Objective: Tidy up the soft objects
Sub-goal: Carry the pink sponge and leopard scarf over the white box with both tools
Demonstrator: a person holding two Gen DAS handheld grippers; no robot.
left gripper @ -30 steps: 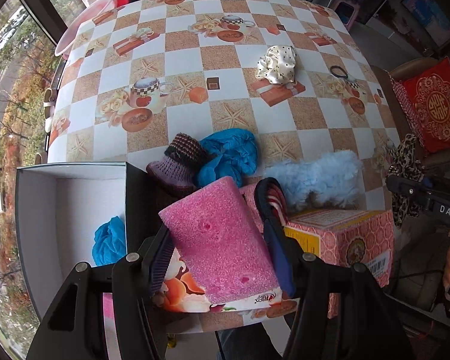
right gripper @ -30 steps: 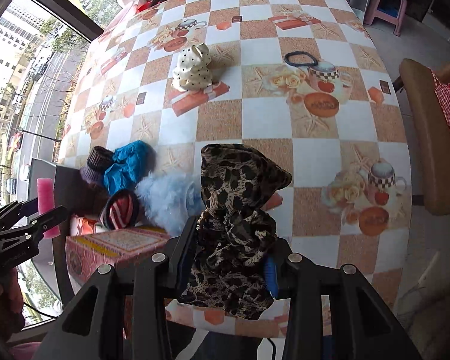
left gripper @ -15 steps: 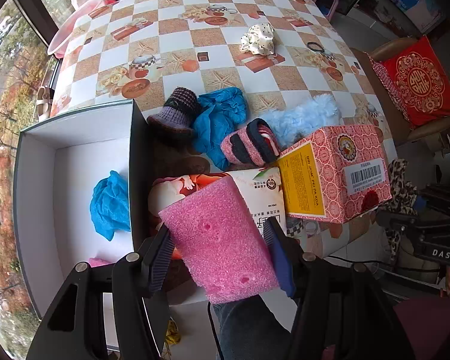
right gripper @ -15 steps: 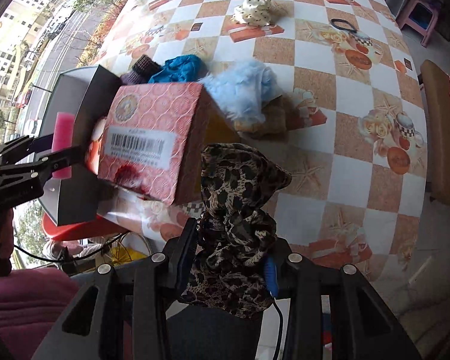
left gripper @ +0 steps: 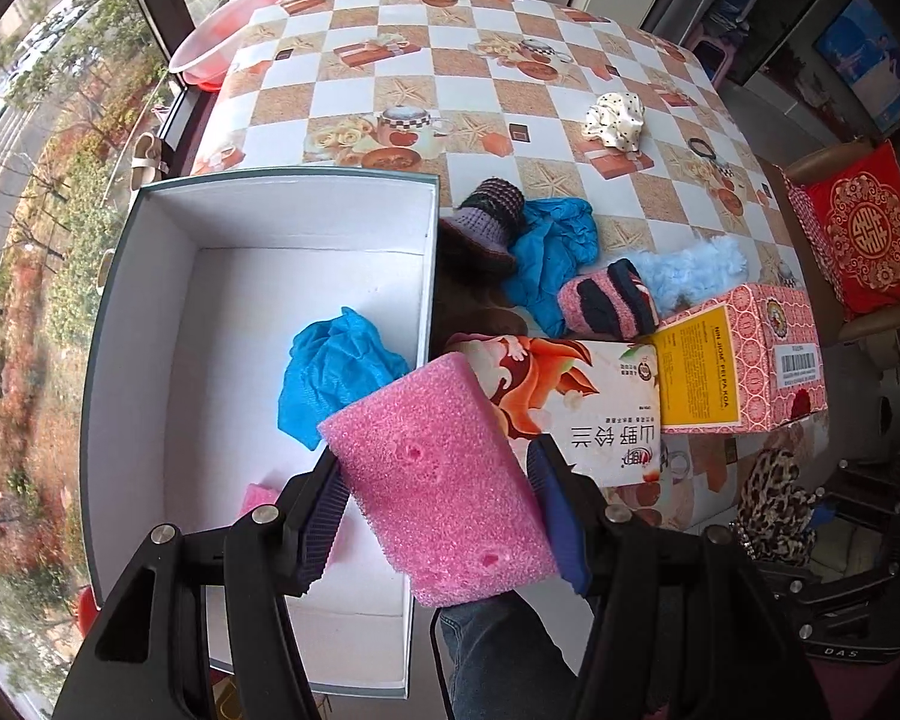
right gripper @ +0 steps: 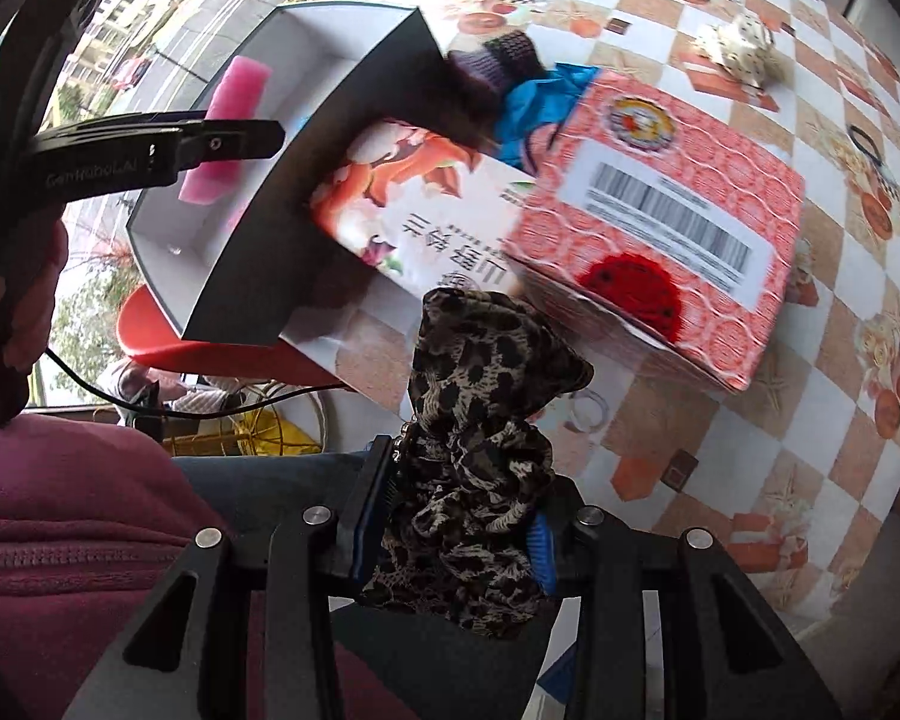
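White box (left gripper: 150,312) mostly open; cartons (left gripper: 576,402) crowd beside.

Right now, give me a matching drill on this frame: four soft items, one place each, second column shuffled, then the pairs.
Items:
1. pink sponge
2. leopard-print cloth
3. crumpled blue cloth
4. polka-dot cream cloth

Places:
A. inside the white box
B. in the left gripper
C. alone on the checkered table
D. in the right gripper

Pairs: 1-B, 2-D, 3-A, 4-C
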